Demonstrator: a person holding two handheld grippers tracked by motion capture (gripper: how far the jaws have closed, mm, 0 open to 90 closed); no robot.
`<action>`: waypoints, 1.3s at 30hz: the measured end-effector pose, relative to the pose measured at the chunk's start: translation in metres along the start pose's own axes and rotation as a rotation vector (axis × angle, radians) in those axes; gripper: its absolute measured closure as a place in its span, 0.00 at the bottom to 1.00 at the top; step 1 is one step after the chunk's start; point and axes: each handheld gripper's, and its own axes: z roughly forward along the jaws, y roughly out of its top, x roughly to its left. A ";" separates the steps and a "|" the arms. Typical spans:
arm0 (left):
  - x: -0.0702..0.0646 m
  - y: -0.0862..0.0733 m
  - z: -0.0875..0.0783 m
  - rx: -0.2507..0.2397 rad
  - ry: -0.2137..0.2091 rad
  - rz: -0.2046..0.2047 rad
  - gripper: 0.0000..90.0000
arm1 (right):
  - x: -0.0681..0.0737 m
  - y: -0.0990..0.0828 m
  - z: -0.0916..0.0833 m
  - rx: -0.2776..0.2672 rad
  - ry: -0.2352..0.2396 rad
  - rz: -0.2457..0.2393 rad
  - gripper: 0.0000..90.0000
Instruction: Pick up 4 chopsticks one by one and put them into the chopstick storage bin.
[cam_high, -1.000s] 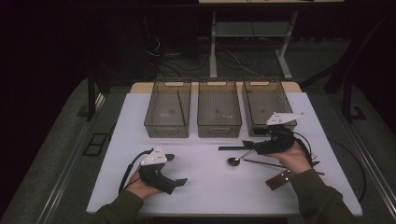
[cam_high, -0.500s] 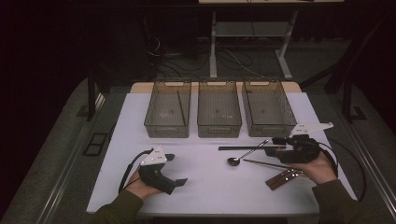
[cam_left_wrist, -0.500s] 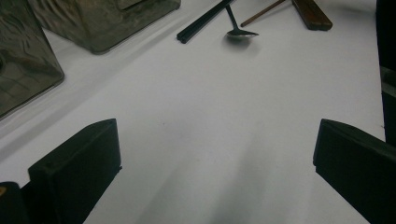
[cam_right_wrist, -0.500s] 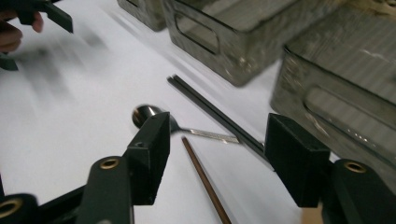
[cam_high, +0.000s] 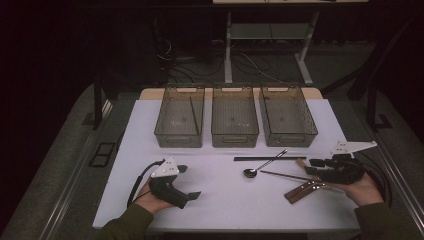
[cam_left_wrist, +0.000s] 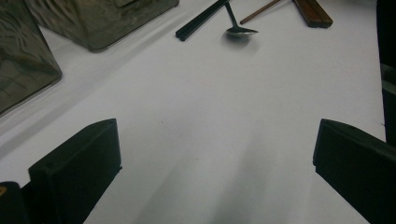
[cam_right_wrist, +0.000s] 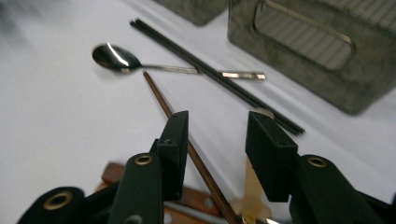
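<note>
Jaws of the right gripper partly apart and just been closing; a thin brown chopstick runs up between them, close against the left jaw, with a clear gap to the other jaw, so no grip yet. Jaws of the left gripper wide apart over bare white worktop, nothing between them.

Right hand lies near the right edge of the worktop, palm up under the gripper body, which points level toward the middle of the worktop; grey three-cornered plate on top, cable trailing off behind. Left hand rests near the front edge, left of centre, cupping its gripper from below, jaws aimed to the right across the worktop.

The chopstick lies flat in the right front part of the worktop, its far tip just short of the bowl of a metal spoon. A black chopstick pair lies across the spoon's handle. A wooden-handled utensil lies nearer the front edge, just beside the right gripper; a pale flat piece shows under the right jaw in the right gripper view, kind unclear.

Three clear bins stand in a row along the back edge; the left one holds a dark stick. No readable writing or labels anywhere.
</note>
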 end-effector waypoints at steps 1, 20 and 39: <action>0.000 0.000 0.000 0.002 0.000 0.001 0.00 | -0.001 -0.002 0.000 0.008 -0.006 -0.006 0.68; -0.001 0.000 0.002 0.014 -0.002 0.004 0.00 | -0.020 -0.038 -0.009 0.108 -0.016 0.023 0.82; -0.001 0.000 0.003 0.018 -0.005 0.008 0.00 | -0.022 -0.042 -0.004 0.152 0.021 -0.013 0.87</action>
